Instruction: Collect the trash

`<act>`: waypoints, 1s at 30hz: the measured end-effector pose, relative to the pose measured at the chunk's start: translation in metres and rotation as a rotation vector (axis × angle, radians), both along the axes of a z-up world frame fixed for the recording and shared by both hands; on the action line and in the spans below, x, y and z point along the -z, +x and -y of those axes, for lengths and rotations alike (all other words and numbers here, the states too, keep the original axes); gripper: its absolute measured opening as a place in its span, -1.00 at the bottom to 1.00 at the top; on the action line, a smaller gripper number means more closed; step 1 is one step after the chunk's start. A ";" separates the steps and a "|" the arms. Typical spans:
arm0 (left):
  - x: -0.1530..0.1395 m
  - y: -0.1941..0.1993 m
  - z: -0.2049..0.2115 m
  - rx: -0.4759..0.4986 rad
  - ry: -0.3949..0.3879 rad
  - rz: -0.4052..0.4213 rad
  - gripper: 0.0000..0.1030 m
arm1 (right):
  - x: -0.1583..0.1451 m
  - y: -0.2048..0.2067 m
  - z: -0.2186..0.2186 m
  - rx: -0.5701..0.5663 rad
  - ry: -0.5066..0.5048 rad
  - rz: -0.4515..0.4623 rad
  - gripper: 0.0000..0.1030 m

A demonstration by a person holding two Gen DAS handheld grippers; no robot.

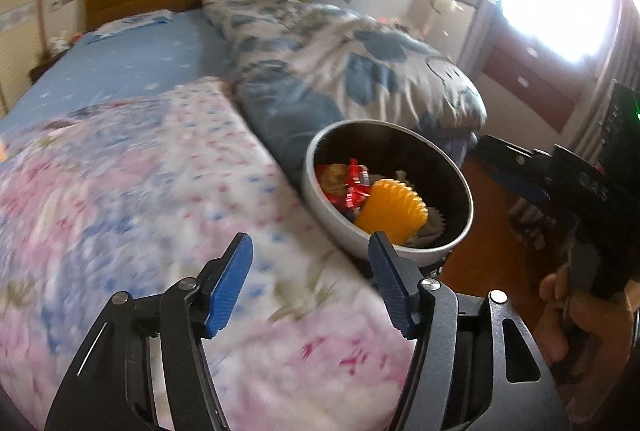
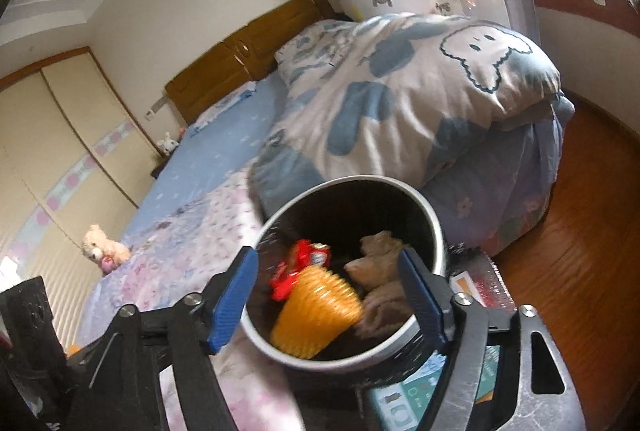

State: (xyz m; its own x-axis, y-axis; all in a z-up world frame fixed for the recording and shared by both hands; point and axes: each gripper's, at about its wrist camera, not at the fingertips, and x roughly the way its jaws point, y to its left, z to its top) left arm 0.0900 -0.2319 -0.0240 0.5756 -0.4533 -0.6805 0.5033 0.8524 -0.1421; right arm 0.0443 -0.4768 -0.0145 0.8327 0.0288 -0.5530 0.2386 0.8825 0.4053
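A round trash bin (image 1: 316, 191) with a grey rim and black inside stands against the bed's edge. In it lie an orange ribbed cup (image 1: 390, 215), a red wrapper (image 1: 354, 187) and crumpled pale paper (image 2: 380, 263). My left gripper (image 1: 311, 243) is open over the floral blanket, its right fingertip near the bin's rim, nothing between the pads. My right gripper (image 2: 328, 256) hangs open above the bin (image 2: 438, 231), with the cup (image 2: 316, 307) and wrapper (image 2: 300, 263) below it, and it holds nothing. A hand (image 1: 568, 307) grips the right tool.
The bed carries a pink floral blanket (image 1: 140, 191), a blue sheet (image 1: 132, 63) and a folded blue-patterned duvet (image 2: 400, 91). A teddy bear (image 2: 104, 247) sits at the far bed edge. Wooden floor (image 2: 580, 251) lies right of the bin; printed boxes (image 2: 408, 403) lie under it.
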 end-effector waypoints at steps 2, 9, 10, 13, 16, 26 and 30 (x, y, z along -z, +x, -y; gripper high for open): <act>-0.004 -0.008 -0.018 -0.049 -0.012 0.020 0.27 | -0.003 -0.011 -0.017 -0.019 -0.007 0.024 0.61; -0.025 -0.044 -0.079 -0.193 -0.036 0.137 0.62 | -0.012 -0.038 -0.073 -0.092 -0.084 0.086 0.89; -0.027 -0.048 -0.085 -0.207 -0.032 0.153 0.65 | -0.013 -0.041 -0.081 -0.107 -0.099 0.096 0.93; -0.036 -0.062 -0.101 -0.251 -0.008 0.211 0.76 | -0.019 -0.045 -0.108 -0.170 -0.156 0.127 0.93; -0.049 -0.074 -0.113 -0.287 -0.003 0.271 0.82 | -0.031 -0.048 -0.124 -0.206 -0.190 0.161 0.93; -0.075 -0.103 -0.131 -0.455 0.064 0.461 1.00 | -0.080 -0.075 -0.149 -0.188 -0.339 0.316 1.00; -0.067 -0.103 -0.130 -0.470 0.090 0.461 1.00 | -0.062 -0.068 -0.153 -0.185 -0.357 0.284 1.00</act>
State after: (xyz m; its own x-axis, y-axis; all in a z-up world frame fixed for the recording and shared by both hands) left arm -0.0131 -0.1014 0.0433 0.9395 -0.0364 -0.3406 0.0677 0.9945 0.0805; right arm -0.0237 -0.3238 0.0477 0.9508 0.0404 -0.3071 -0.0111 0.9953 0.0966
